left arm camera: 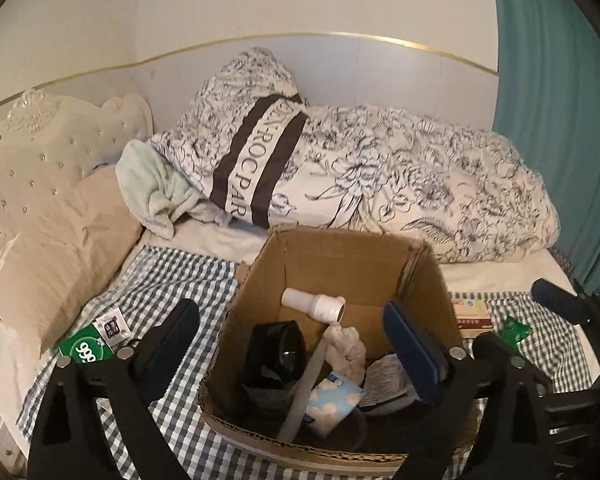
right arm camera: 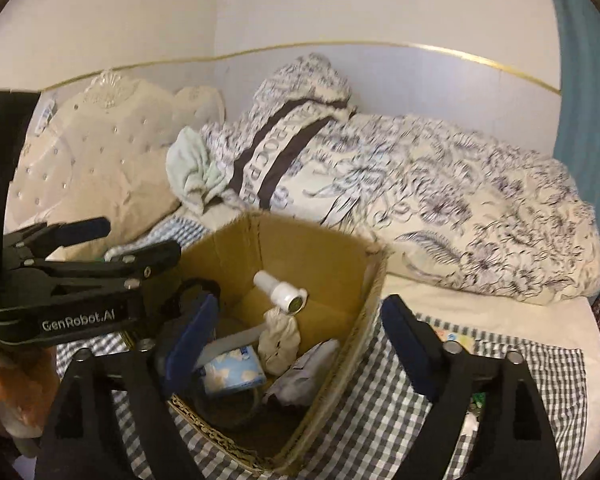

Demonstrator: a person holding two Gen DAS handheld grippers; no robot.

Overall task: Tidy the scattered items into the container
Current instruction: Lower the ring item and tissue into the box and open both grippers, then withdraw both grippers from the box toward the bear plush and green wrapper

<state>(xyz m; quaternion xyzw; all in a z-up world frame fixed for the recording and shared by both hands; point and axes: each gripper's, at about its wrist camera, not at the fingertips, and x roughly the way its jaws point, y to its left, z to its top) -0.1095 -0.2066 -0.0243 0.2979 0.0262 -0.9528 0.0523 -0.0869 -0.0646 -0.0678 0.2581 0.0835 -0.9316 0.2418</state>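
The left wrist view looks forward and down from close above the open brown cardboard box (left arm camera: pixel 340 264) on the gingham-checked bedsheet (left arm camera: pixel 172 276); the right wrist view sits just right of it, angled alike; both share box, floral duvet (right arm camera: pixel 460 200), cream headboard (left arm camera: pixel 52 144).

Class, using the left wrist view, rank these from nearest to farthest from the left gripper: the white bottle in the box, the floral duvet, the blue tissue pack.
1. Blue tissue pack: low in the cardboard box, just ahead of the left gripper.
2. White bottle: deeper in, toward the box's far wall.
3. Floral duvet: beyond the box, on the bed.
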